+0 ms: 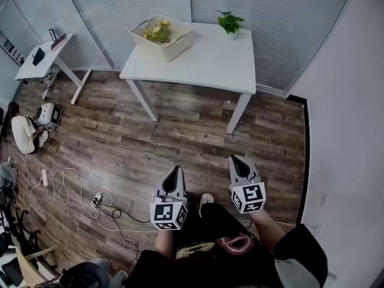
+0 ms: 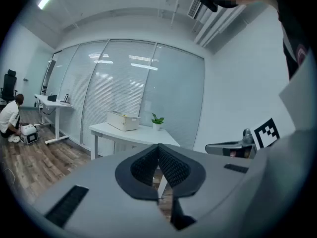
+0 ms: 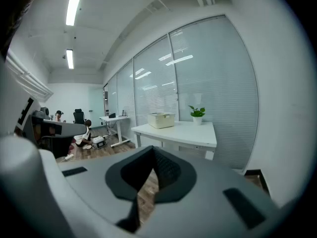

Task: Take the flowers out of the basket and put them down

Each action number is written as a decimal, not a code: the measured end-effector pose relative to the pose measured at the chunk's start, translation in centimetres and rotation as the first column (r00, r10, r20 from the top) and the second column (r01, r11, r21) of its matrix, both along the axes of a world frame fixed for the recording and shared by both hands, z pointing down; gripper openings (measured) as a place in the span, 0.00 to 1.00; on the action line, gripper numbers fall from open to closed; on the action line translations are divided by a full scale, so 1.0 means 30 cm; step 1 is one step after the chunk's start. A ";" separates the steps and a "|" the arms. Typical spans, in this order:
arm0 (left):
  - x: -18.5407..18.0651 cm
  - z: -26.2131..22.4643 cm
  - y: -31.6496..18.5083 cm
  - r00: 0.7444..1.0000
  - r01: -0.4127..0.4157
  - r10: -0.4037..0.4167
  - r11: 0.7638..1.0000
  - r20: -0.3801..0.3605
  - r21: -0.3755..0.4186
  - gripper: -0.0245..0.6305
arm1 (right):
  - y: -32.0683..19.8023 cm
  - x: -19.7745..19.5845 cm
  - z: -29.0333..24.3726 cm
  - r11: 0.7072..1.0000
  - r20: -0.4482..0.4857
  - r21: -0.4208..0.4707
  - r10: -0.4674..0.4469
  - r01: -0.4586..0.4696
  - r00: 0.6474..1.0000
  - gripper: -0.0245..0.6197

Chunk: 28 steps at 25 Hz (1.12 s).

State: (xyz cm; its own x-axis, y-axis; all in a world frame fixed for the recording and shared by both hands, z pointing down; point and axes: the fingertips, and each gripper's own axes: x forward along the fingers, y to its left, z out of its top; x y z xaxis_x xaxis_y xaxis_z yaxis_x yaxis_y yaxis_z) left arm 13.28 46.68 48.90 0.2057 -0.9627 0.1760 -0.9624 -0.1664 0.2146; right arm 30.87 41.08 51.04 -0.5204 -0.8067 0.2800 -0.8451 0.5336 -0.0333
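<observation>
Left tool [image 1: 174,173] and right tool [image 1: 239,161]: both closed with nothing between the jaws, held low over the floor, well apart from the desk [image 1: 210,62]. The flowers [image 1: 158,32] lie inside the basket [image 1: 175,45] at the desk's far-left corner. Judgement: carrying posture, approach not yet begun.

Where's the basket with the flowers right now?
In the head view the basket sits on the back left corner of the white table, flowers inside it, with a small potted plant to its right near the table's back edge.
</observation>
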 end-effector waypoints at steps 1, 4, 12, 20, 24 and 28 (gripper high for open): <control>-0.004 -0.001 0.010 1.000 0.006 -0.006 1.000 -0.001 0.000 0.06 | 0.010 -0.003 0.000 1.000 -0.003 -0.002 -0.005 0.005 1.000 0.05; -0.020 -0.006 0.036 1.000 0.017 -0.017 1.000 -0.004 0.004 0.06 | 0.040 -0.021 -0.003 1.000 -0.011 0.002 -0.021 0.021 1.000 0.05; -0.057 -0.015 0.034 0.999 0.039 -0.039 0.999 -0.014 0.030 0.06 | 0.025 -0.030 -0.025 1.000 0.046 -0.002 0.000 0.001 0.999 0.05; -0.133 -0.026 -0.069 0.998 0.031 -0.029 0.999 -0.054 0.044 0.06 | -0.063 -0.057 -0.024 0.998 0.088 -0.028 0.053 -0.051 0.995 0.05; -0.181 -0.017 -0.166 0.999 -0.007 0.008 0.999 -0.036 0.038 0.06 | -0.132 -0.101 -0.008 0.995 0.088 -0.045 0.089 -0.085 0.992 0.05; -0.237 -0.034 -0.286 0.998 -0.050 0.052 0.998 -0.031 0.043 0.06 | -0.223 -0.158 -0.020 0.992 0.082 -0.047 0.122 -0.118 0.989 0.05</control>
State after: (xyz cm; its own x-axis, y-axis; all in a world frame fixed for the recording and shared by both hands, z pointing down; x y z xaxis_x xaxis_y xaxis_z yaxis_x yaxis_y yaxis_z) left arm 6.18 38.11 47.89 0.2596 -0.9572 0.1278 -0.9452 -0.2247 0.2370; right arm 26.12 34.40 50.45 -0.4438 -0.8533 0.2736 -0.8961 0.4251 -0.1277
